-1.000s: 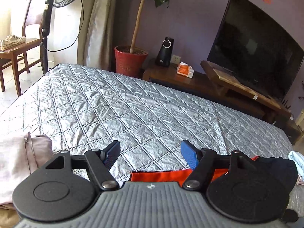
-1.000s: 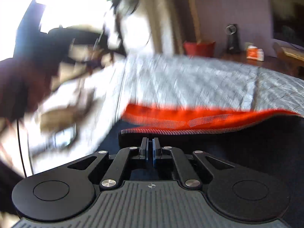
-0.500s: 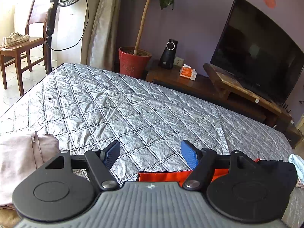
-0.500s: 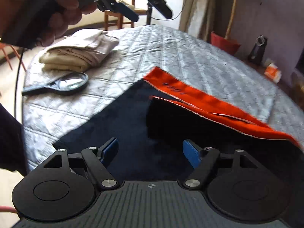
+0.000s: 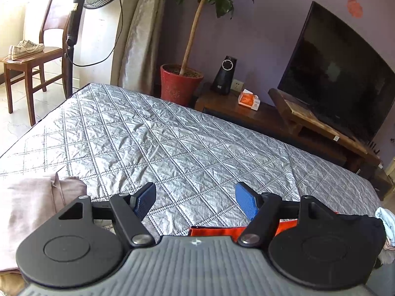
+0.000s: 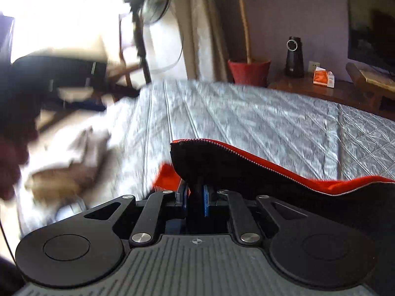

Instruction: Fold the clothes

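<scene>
On the bed [image 5: 172, 148], a folded beige garment [image 5: 27, 207] lies at the near left. The left hand-held gripper [image 5: 195, 199] hangs above the quilt, jaws wide apart and empty. To its right, the right hand-held gripper [image 6: 193, 197] is closing on a raised fold of the black jacket [image 6: 246, 172] with orange lining, near the right edge.

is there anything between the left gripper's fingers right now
No, the left gripper is open over the bare quilt, nothing between its pads.
</scene>
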The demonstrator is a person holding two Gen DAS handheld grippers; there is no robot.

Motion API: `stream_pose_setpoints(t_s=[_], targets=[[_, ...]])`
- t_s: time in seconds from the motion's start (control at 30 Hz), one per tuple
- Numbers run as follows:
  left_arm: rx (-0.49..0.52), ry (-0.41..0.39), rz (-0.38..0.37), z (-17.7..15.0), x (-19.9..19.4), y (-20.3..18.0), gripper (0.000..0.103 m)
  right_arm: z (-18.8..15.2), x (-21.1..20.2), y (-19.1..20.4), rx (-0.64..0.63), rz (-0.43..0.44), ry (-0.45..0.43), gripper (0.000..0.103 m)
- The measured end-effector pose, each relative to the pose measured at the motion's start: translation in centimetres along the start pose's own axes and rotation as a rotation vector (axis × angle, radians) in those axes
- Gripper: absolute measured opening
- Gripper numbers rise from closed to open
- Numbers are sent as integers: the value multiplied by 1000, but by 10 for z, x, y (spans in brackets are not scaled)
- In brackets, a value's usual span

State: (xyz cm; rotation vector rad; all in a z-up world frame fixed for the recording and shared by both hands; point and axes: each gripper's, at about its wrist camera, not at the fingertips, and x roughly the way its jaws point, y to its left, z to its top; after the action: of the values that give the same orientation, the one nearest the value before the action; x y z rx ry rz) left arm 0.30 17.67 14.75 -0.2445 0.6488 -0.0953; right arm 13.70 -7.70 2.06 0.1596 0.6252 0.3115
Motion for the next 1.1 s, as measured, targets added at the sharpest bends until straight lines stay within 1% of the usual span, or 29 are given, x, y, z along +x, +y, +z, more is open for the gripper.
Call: stream_pose_setpoints(t_s=[0.03, 0.07, 0.1, 0.13, 0.17, 0.2, 0.23, 0.3, 0.33, 0.37, 0.4, 0.43, 0.57, 0.6, 0.67, 0.73, 0.77, 0.83, 0.87, 0.9, 0.97, 1.03, 1.07, 1.1], targets=[[-4, -2, 0, 0, -1, 0, 68, 8, 2, -3, 42, 41, -13, 15], [-7, -3, -1, 1, -1, 0, 68, 16, 5, -5, 83, 83, -25, 18], [-7, -3, -3, 1, -1, -1, 68, 22, 11, -9, 125, 132, -17, 26], [-4, -3, -6, 0, -1, -2, 68, 26, 20, -11, 145, 176, 11, 27], [-1, -3, -8, 0, -1, -3, 68, 28, 27, -13, 150, 213, 43, 33], [3, -2, -10, 0, -1, -4, 68, 29, 27, -12, 123, 187, 46, 52], [7, 1, -11, 0, -1, -5, 68, 29, 18, -14, 99, 144, 19, 59], [7, 8, -10, -1, 1, -3, 68, 26, -5, -27, 96, 96, -35, 64], [1, 8, -9, 0, 1, -1, 68, 21, -16, -32, 81, 62, -33, 67], [-4, 4, -9, 0, 0, 0, 68, 13, -24, -29, 16, 19, -13, 72], [-7, 1, -9, 1, -1, 1, 68, 1, -29, -22, -66, 13, 24, 73], [-8, -2, -9, 2, -1, 1, 69, -12, -34, -12, -147, 28, 67, 73], [-2, -2, -7, 1, -1, -1, 70, -63, -40, 43, -404, 130, 198, 74], [-1, 2, -7, 0, 0, -2, 70, -74, -39, 57, -456, 154, 224, 74], [5, 8, -9, -2, 1, -5, 70, -87, -33, 76, -515, 178, 252, 74], [13, 10, -12, -1, 3, -7, 70, -97, -28, 88, -577, 156, 259, 74], [16, 10, -13, -1, 3, -7, 70, -101, -26, 91, -603, 138, 259, 72], [18, 10, -15, -1, 3, -7, 70, -102, -20, 91, -624, 96, 246, 62], [17, 11, -15, -1, 4, -6, 70, -100, -17, 90, -628, 77, 240, 48], [16, 12, -16, -1, 4, -6, 70, -100, -15, 90, -639, 62, 235, 37], [16, 13, -17, -1, 4, -5, 70, -101, -14, 89, -676, 35, 223, 38], [17, 12, -18, -2, 3, -5, 70, -107, -16, 96, -745, 30, 207, 29], [17, 11, -18, -2, 3, -6, 70, -111, -17, 101, -784, 30, 197, 15], [16, 10, -18, -2, 2, -6, 70, -113, -21, 105, -804, 35, 181, 7]])
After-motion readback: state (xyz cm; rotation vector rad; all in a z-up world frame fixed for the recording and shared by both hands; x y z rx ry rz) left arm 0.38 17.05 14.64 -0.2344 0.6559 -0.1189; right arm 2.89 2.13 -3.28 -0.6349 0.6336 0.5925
